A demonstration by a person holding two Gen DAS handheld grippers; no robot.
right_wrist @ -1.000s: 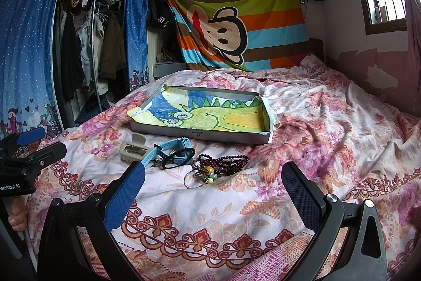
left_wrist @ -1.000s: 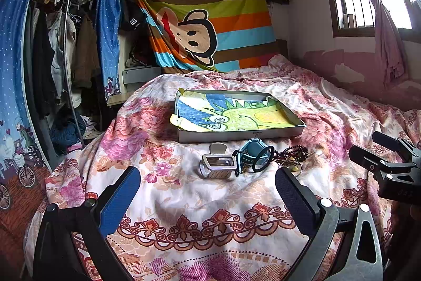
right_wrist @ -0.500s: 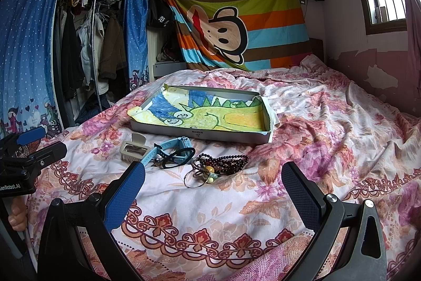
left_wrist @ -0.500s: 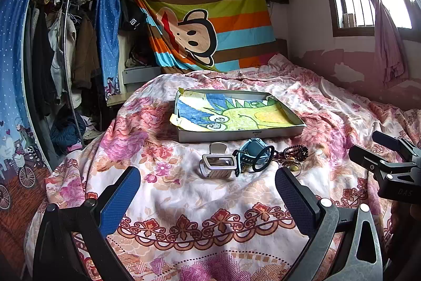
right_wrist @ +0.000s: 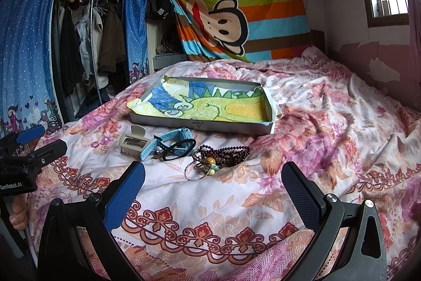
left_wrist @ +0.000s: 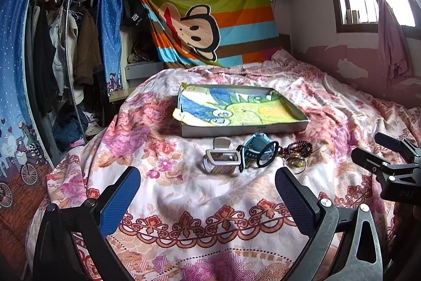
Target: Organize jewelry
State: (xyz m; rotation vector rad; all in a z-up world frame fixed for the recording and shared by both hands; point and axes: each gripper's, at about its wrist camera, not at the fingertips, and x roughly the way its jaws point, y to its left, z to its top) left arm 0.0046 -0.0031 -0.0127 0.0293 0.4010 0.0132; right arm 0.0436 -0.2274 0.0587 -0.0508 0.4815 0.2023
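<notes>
Two grippers are mine, and both are wide open with nothing in them. My left gripper [left_wrist: 205,183] and my right gripper [right_wrist: 213,178] hang low over the bed [right_wrist: 329,123], side by side, and neither touches anything.

The jewelry sits in a little heap just ahead of my fingers. Ahead of the left gripper is the clip [left_wrist: 222,158]. Touching it, a bit to the right, is the blue watch [left_wrist: 256,146], with a black ring [left_wrist: 267,156] leaning on it. Ahead of the right gripper are the dark beads [right_wrist: 226,152] and a thin hoop [right_wrist: 196,171] at their near side. Past all of them, farther from me, is the tray [right_wrist: 200,124], with a drawing laid inside it.

I think the first job is to pick one piece and carry it up to the tray. The clip looks easiest: it is stiff and sits at the heap's edge. I should come down over it with my fingers on both sides and close gently.

What could go wrong? The watch strap, ring and beads touch each other, so lifting one may drag another. The blanket is soft and lumpy, so my fingers could pinch cloth. My two grippers are near each other, so they should go one at a time.
</notes>
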